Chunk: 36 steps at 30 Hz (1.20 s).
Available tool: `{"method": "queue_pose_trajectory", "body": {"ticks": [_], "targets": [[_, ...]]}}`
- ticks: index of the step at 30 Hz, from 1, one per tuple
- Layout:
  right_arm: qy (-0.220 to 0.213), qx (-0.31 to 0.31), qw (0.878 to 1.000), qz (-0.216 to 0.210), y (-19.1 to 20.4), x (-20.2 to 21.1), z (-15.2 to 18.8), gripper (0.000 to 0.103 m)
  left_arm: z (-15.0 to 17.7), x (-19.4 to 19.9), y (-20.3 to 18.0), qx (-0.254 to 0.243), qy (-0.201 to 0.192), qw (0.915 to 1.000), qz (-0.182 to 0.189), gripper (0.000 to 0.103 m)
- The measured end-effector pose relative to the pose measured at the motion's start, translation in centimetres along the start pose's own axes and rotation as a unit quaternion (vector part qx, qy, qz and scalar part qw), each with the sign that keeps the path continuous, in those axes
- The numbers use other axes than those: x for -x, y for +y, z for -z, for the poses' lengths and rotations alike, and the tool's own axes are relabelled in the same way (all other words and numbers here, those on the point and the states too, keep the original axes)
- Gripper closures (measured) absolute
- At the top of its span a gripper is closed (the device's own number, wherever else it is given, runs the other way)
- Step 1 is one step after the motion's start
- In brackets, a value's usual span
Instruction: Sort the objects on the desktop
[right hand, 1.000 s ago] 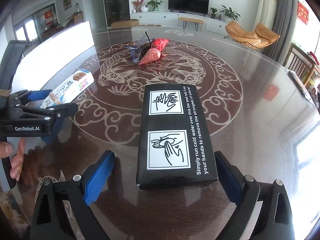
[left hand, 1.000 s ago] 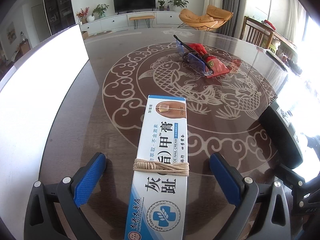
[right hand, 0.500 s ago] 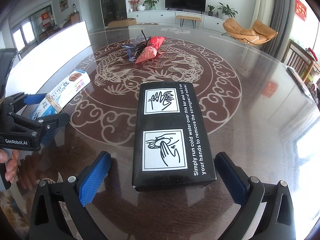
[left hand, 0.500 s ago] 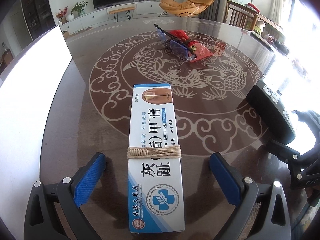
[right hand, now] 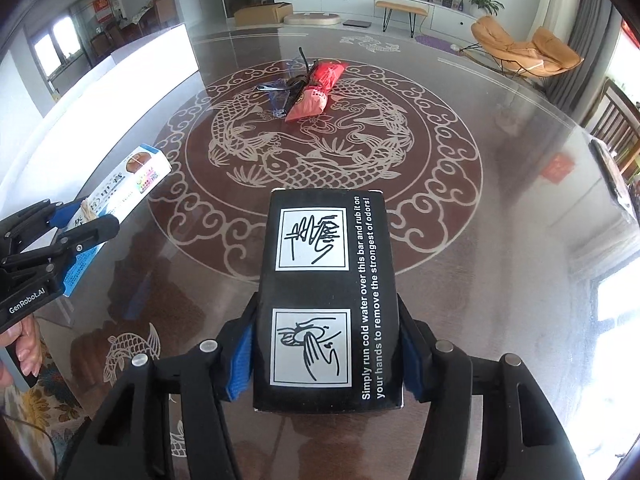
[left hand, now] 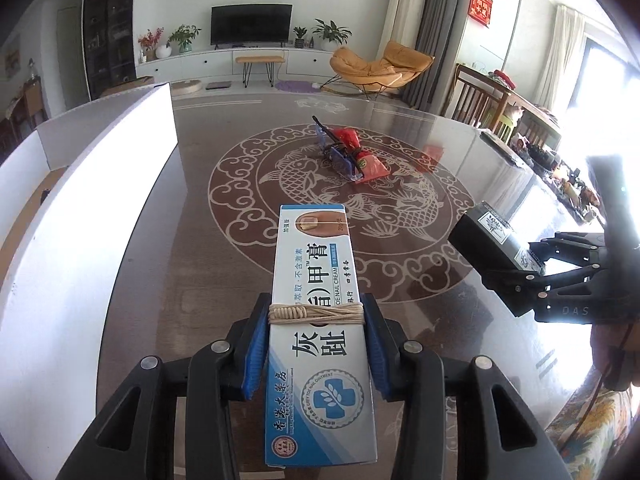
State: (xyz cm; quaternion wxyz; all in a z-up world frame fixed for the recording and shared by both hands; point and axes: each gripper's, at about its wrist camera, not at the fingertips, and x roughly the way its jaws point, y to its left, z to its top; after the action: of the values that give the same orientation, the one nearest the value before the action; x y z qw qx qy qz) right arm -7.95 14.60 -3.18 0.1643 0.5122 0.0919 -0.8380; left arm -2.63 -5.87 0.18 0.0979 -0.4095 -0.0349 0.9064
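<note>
Over table point(left hand: 168, 248): left gripper point(left hand: 316, 344) closing on cream box point(left hand: 316, 312); right gripper point(right hand: 326, 356) closing, seemingly gripping black box point(right hand: 326, 288).

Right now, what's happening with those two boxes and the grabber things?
A person is tidying a round table with a grabber in each hand. The left gripper has its jaws closing on a blue-and-white nail cream box tied with string. The right gripper has its jaws closing on a black box with hand-washing pictures. Both boxes are pinched between the blue pads. A red packet and some dark bits still lie mid-table, and a white bin waits at the left.
</note>
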Motion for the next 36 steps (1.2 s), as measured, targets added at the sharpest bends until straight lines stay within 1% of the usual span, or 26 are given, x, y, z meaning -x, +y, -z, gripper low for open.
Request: {"method": "queue_pose_trajectory", "body": {"ticks": [2,5,8,9,10,11,14,16,17,19,21,23,24,25,26,27,28,29,31,32,34,36], "targets": [[-0.011,0.01,1.0,-0.007,1.3,1.2,-1.0,0.044,-0.6,3.2,1.5,0.019,-0.027,0.9995,0.003,0.06],[-0.037,0.025,0.999,-0.029,4.3,3.3,-3.6,0.044,-1.8,8.0,4.9,0.044,-0.064,0.9969,-0.007,0.06],[-0.066,0.054,0.995,-0.061,9.1,5.2,-7.0,0.044,-2.6,11.9,10.2,0.084,-0.083,0.9925,-0.034,0.06],[-0.074,0.065,0.992,-0.075,11.1,5.7,-8.1,0.044,-2.7,12.8,12.2,0.098,-0.084,0.9905,-0.047,0.06],[-0.083,0.077,0.989,-0.091,13.2,6.3,-9.2,0.044,-2.7,13.6,14.2,0.108,-0.085,0.9882,-0.068,0.06],[-0.091,0.088,0.986,-0.106,15.3,6.8,-10.2,0.044,-2.6,14.2,16.2,0.117,-0.082,0.9854,-0.093,0.06],[-0.106,0.121,0.975,-0.155,22.3,7.3,-12.9,0.044,-1.4,15.0,21.7,0.149,-0.058,0.976,-0.148,0.06],[-0.115,0.145,0.967,-0.175,26.9,7.0,-14.0,0.044,-0.1,14.9,24.8,0.168,-0.036,0.9698,-0.173,0.06],[-0.115,0.157,0.964,-0.183,29.0,6.7,-14.3,0.044,0.5,14.7,26.0,0.175,-0.026,0.9673,-0.181,0.06],[-0.101,0.171,0.959,-0.201,32.6,5.2,-14.9,0.044,1.6,14.2,27.8,0.185,-0.002,0.9631,-0.195,0.06],[-0.082,0.176,0.959,-0.208,35.6,3.2,-14.8,0.043,2.7,13.5,29.0,0.193,0.015,0.9602,-0.202,0.06],[-0.057,0.176,0.959,-0.215,37.7,1.2,-14.7,0.043,3.6,12.6,29.7,0.202,0.036,0.9579,-0.201,0.058],[-0.045,0.171,0.959,-0.22,38.4,0.2,-14.5,0.042,4.0,12.2,29.9,0.205,0.042,0.9565,-0.203,0.058],[-0.034,0.165,0.959,-0.227,38.9,-0.5,-14.3,0.036,4.3,11.9,29.9,0.205,0.048,0.9545,-0.211,0.05],[-0.026,0.159,0.959,-0.234,39.2,-1.0,-14.2,0.033,4.5,11.8,29.8,0.204,0.048,0.9532,-0.218,0.04],[-0.026,0.151,0.959,-0.239,39.1,-1.1,-14.0,0.027,4.5,11.9,29.4,0.202,0.045,0.9517,-0.227,0.036],[-0.033,0.143,0.959,-0.244,38.9,-1.0,-14.1,0.024,4.6,12.2,29.0,0.198,0.035,0.9512,-0.234,0.032],[-0.044,0.137,0.957,-0.252,38.5,-0.4,-13.8,0.023,4.6,12.4,28.6,0.194,0.024,0.9513,-0.238,0.032],[-0.076,0.136,0.954,-0.255,36.5,1.2,-13.6,0.016,3.8,13.1,27.4,0.187,0.003,0.953,-0.238,0.032],[-0.098,0.137,0.954,-0.248,35.6,2.0,-13.4,0.014,3.5,13.5,26.7,0.183,-0.009,0.9545,-0.235,0.032],[-0.148,0.139,0.953,-0.225,33.2,3.6,-13.2,0.004,2.8,14.3,24.2,0.169,-0.031,0.9592,-0.224,0.032],[-0.191,0.136,0.954,-0.187,29.9,4.7,-12.5,0.0,2.1,14.9,21.4,0.147,-0.05,0.9665,-0.204,0.032]]}}
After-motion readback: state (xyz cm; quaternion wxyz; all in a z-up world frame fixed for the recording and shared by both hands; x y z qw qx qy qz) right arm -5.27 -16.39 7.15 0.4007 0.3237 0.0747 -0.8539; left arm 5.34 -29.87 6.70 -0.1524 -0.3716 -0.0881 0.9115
